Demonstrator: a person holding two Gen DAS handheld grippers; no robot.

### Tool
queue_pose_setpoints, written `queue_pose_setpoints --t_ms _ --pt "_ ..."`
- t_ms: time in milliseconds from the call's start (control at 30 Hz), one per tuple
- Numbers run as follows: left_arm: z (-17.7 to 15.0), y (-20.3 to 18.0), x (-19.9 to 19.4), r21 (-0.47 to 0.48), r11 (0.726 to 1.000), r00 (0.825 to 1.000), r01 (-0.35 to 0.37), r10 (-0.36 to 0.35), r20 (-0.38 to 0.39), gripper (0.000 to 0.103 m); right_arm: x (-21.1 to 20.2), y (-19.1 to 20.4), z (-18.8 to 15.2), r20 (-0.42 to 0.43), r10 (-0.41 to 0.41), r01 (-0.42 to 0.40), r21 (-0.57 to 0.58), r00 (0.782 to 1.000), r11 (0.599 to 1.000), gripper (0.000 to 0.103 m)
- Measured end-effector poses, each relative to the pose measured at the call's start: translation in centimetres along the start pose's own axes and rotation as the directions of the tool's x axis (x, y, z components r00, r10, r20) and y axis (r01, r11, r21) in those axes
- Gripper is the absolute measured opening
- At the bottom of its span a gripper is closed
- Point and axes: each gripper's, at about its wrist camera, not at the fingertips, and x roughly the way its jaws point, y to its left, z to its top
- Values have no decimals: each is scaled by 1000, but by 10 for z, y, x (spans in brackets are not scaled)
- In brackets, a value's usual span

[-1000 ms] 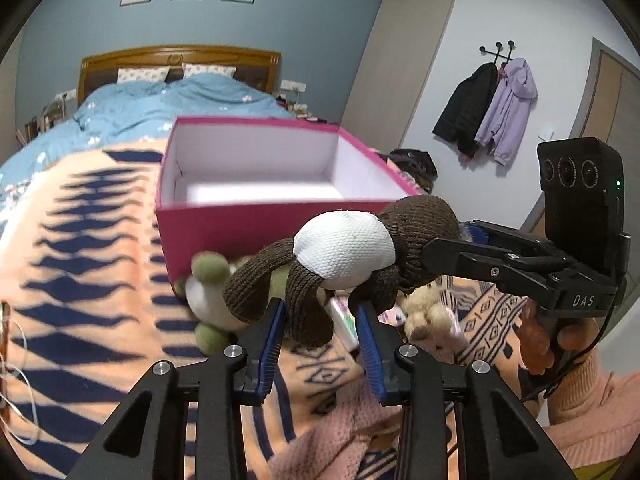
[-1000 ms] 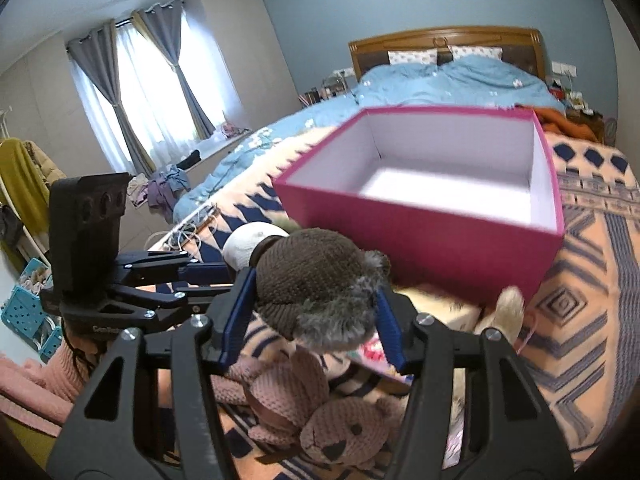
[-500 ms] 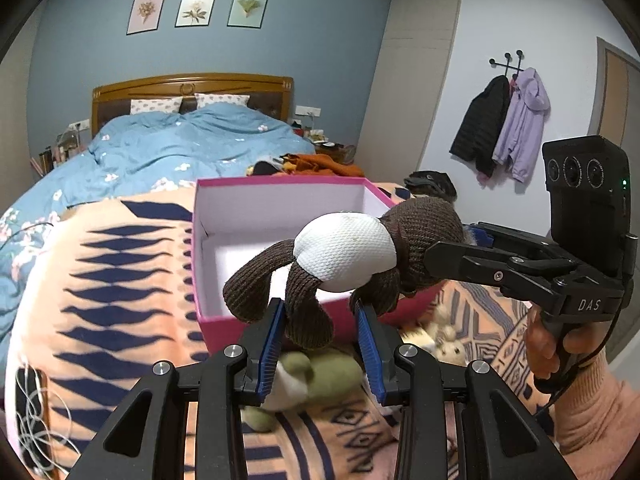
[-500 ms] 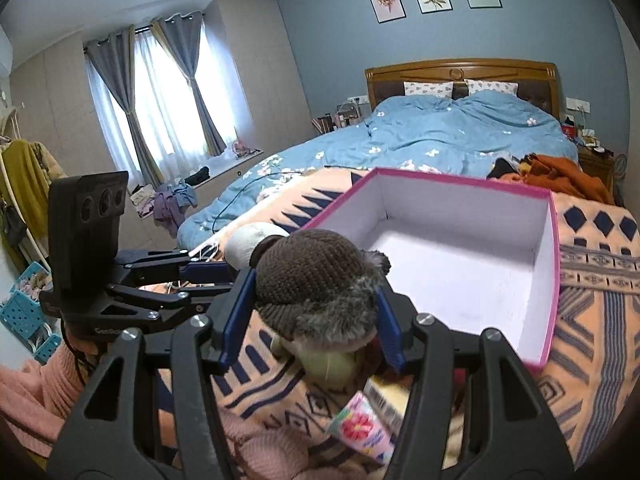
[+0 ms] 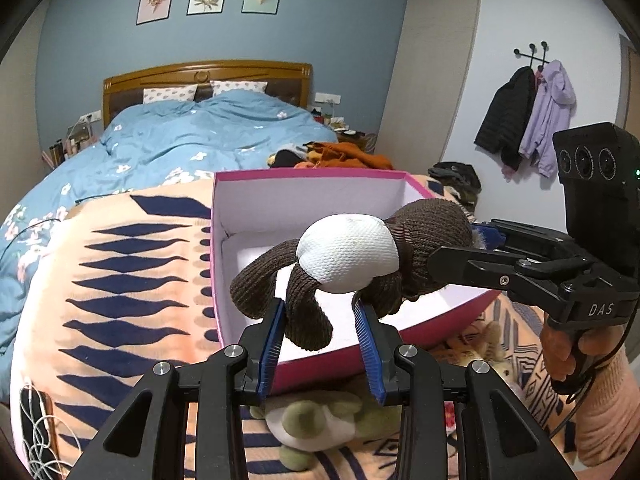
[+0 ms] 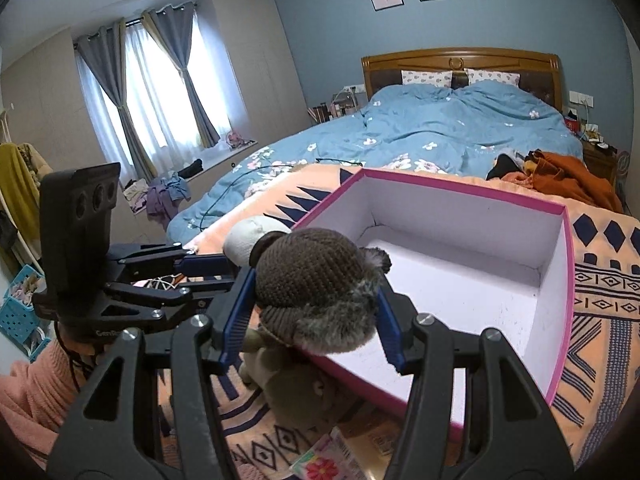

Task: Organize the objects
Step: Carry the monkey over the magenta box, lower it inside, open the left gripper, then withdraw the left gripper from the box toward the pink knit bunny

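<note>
Both grippers (image 5: 320, 320) (image 6: 316, 316) clamp toy (image 5: 348, 260) — curtains (image 6: 160, 92) right-view only.

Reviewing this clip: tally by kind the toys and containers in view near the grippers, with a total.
Plush toys: 3: brown knitted toy held by both grippers, green toy, tan toy
Boxes: 1: pink box, empty inside
Small floral packets: 1: floral packet
Total: 5

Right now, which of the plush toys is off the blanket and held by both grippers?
The brown knitted plush with the white belly, held over the pink box. The green-and-white plush lies on the blanket below, untouched.
</note>
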Motion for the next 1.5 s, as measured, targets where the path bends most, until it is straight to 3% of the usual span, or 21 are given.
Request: queue_pose_setpoints --t_ms 400,667,1100,1233,1500 --pt "-5 10 36 -10 999 995 -49 48 -92 36 47 -29 -9 -110 6 -3 35 994 999 59" --pt "-6 7 34 6 998 993 -69 69 -91 35 72 -45 -17 -175 -26 39 72 984 997 63" --pt "-13 1 28 -15 997 992 -73 71 -105 35 28 -56 -28 -103 -95 104 84 990 991 67" --pt "-17 -7 22 7 995 989 -101 101 -105 35 21 -60 -32 -103 -105 114 87 989 990 67" --pt "-25 -10 12 -6 993 990 -120 119 -73 35 -4 -51 -42 -73 -79 86 87 994 993 67"
